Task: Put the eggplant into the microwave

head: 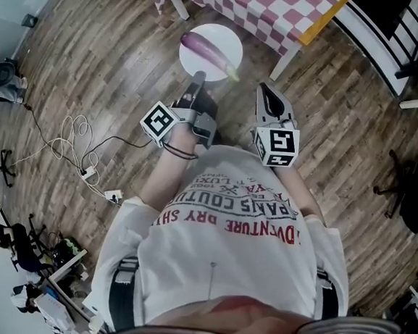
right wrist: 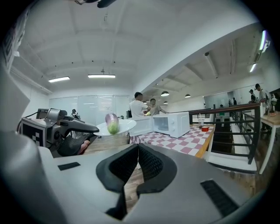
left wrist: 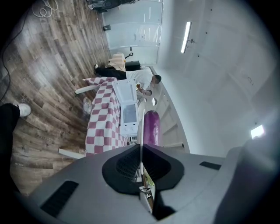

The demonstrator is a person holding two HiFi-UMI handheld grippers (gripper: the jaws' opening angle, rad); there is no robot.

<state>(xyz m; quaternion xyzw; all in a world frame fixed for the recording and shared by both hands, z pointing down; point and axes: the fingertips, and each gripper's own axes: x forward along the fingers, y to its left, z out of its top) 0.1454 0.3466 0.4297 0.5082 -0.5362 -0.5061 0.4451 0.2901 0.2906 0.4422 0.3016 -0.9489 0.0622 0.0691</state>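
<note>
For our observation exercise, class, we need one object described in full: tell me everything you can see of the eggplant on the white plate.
The eggplant is long, slim, smooth and glossy. Its body is purple, and its pale green stem end points toward the person. It looks whole and uncut. It lies on its side across a round white plate, with its green end near the rim, and it touches nothing but the plate. The left gripper holds the plate by its rim, roughly level, in the air.
</note>
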